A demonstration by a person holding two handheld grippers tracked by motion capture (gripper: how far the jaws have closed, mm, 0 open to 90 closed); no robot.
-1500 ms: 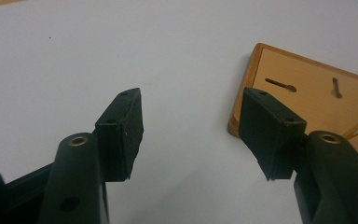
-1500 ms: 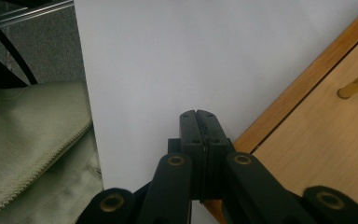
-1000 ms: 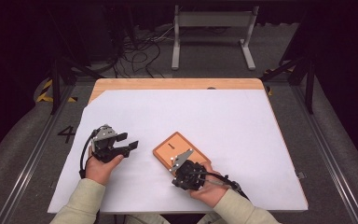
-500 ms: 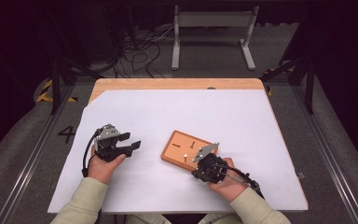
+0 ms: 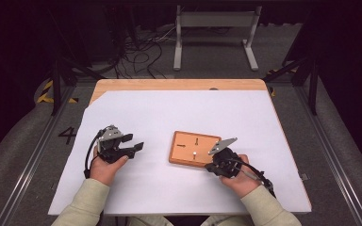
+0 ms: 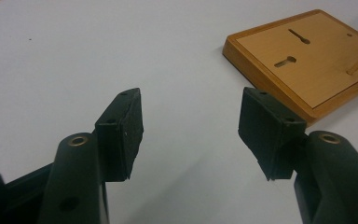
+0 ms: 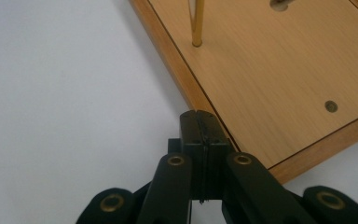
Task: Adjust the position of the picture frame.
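Observation:
A flat wooden board (image 5: pixel 195 148) lies on the white sheet near the table's middle, with two keyhole slots and a thin brass peg (image 7: pixel 196 23) standing upright in it. My right gripper (image 5: pixel 209 165) sits at the board's near right corner. In the right gripper view its jaws (image 7: pixel 199 126) are shut, pads together with nothing between them, and their tips are at the board's (image 7: pixel 270 70) edge. My left gripper (image 5: pixel 134 142) rests to the left of the board, apart from it. Its jaws (image 6: pixel 191 126) stand open over bare sheet, with the board (image 6: pixel 307 60) farther off.
A white sheet (image 5: pixel 169 113) covers most of the wooden table (image 5: pixel 179 84). Beyond the far edge are floor cables (image 5: pixel 136 52) and a metal stand (image 5: pixel 214 28). Metal rails (image 5: pixel 28 160) run along both sides of the table.
My right hand has moved to the right, and the board has shifted right and turned squarer to the table. The left hand has stayed in place.

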